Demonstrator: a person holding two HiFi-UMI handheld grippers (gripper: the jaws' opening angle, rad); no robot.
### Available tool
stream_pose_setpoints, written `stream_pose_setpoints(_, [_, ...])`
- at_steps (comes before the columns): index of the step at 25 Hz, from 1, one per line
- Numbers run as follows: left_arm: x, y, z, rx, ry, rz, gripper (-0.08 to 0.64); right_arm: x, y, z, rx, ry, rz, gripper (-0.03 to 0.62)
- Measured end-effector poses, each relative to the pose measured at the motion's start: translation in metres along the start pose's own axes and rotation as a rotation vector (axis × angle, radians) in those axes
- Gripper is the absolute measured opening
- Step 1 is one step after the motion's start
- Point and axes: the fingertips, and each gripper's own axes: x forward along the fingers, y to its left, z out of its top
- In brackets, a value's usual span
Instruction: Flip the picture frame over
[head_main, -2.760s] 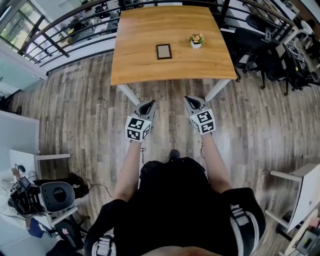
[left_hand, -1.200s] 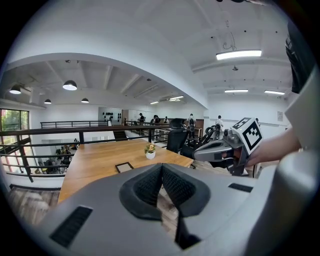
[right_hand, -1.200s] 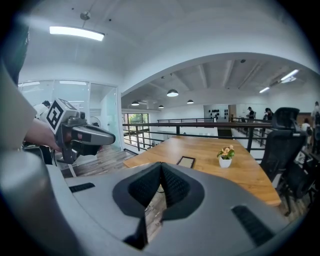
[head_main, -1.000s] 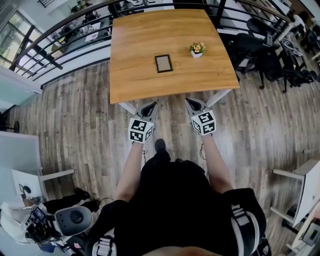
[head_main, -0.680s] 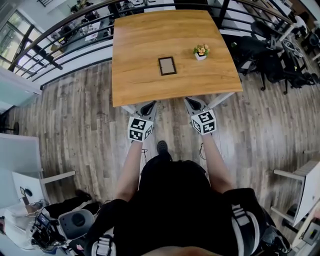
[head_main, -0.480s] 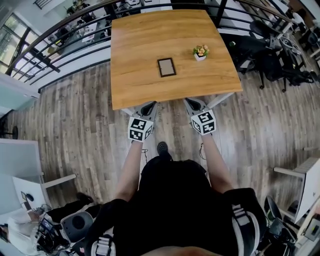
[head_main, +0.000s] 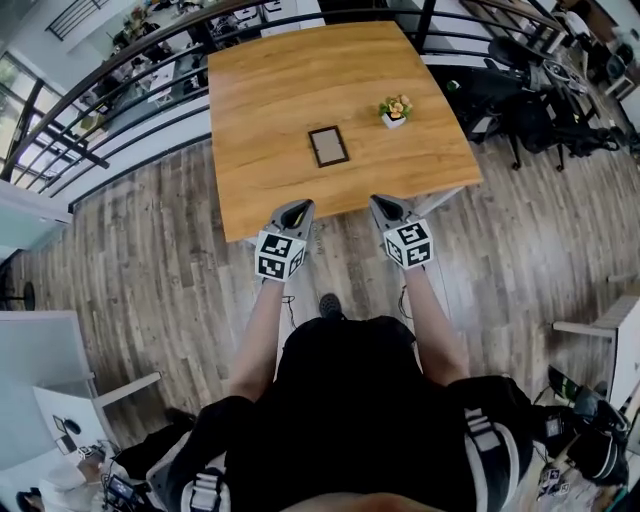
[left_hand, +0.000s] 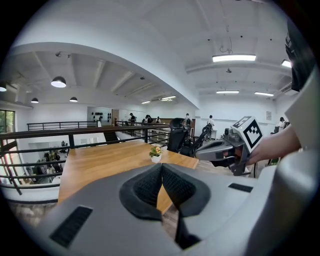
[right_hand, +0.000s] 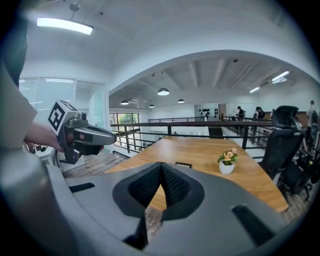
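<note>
A small dark picture frame (head_main: 328, 146) lies flat in the middle of the wooden table (head_main: 270, 100); in the right gripper view the frame (right_hand: 183, 164) shows as a thin dark slab just past the jaws. My left gripper (head_main: 297, 207) and right gripper (head_main: 384, 203) are held side by side at the table's near edge, short of the frame. Both are shut with nothing between the pads. The left gripper (left_hand: 161, 167) points across the table toward the flower pot, and the right gripper (right_hand: 161, 166) points toward the frame.
A small white pot with flowers (head_main: 394, 109) stands right of the frame. A black railing (head_main: 130, 70) runs behind the table. Office chairs (head_main: 520, 95) crowd the right side. Wood-plank floor (head_main: 140, 250) surrounds the table.
Both grippers have come forward from over the floor to the table's near edge, and the table sits closer in the head view. The jaws stayed shut.
</note>
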Motion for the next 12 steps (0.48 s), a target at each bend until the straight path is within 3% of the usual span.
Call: stream_pose_setpoints(12, [0.016, 0.030, -0.014, -0.036, 0.016, -0.023, 0.021, 0.021, 0.000, -0.014, 0.034, 0.032, -0.037, 0.008])
